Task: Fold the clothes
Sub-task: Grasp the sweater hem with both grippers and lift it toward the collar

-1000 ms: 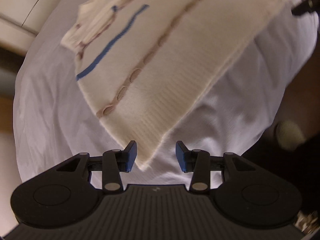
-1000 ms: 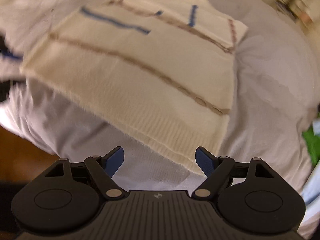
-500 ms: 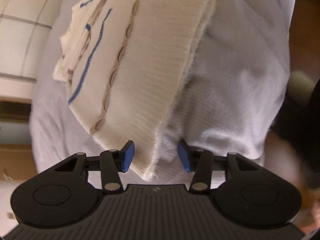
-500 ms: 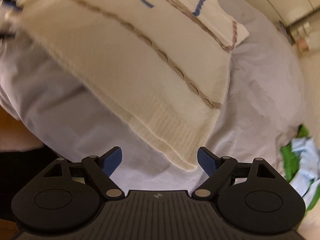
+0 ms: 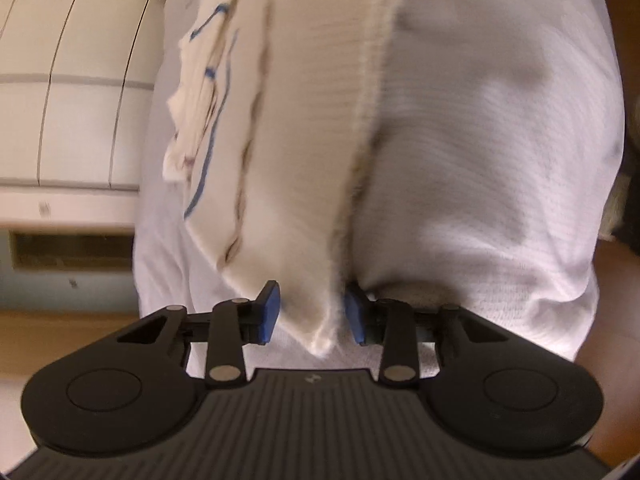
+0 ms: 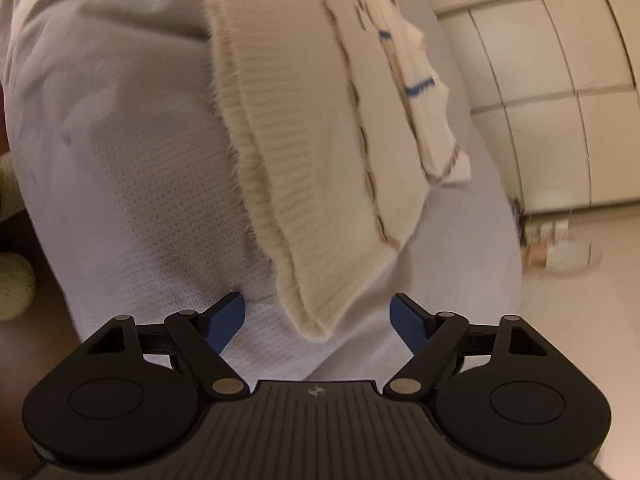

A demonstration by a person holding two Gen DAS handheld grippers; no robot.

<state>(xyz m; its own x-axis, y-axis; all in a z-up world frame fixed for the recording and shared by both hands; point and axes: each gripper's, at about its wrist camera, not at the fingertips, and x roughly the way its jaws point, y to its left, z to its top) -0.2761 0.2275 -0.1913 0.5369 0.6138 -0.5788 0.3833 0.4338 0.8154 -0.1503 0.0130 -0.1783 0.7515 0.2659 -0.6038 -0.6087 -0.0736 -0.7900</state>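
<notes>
The sweater (image 5: 288, 160) lies flat on the white-sheeted bed (image 5: 500, 160). Each claw straddles a hem corner for a fold: the left claw (image 5: 312, 312) is narrowly parted, not yet pinching; the right claw (image 6: 320, 320) gapes wide.

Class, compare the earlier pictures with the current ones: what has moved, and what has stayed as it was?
Both grippers advanced: the left gripper and right gripper now each straddle a hem corner of the cream sweater. Neither has closed. The sweater stays flat on the white sheet.
</notes>
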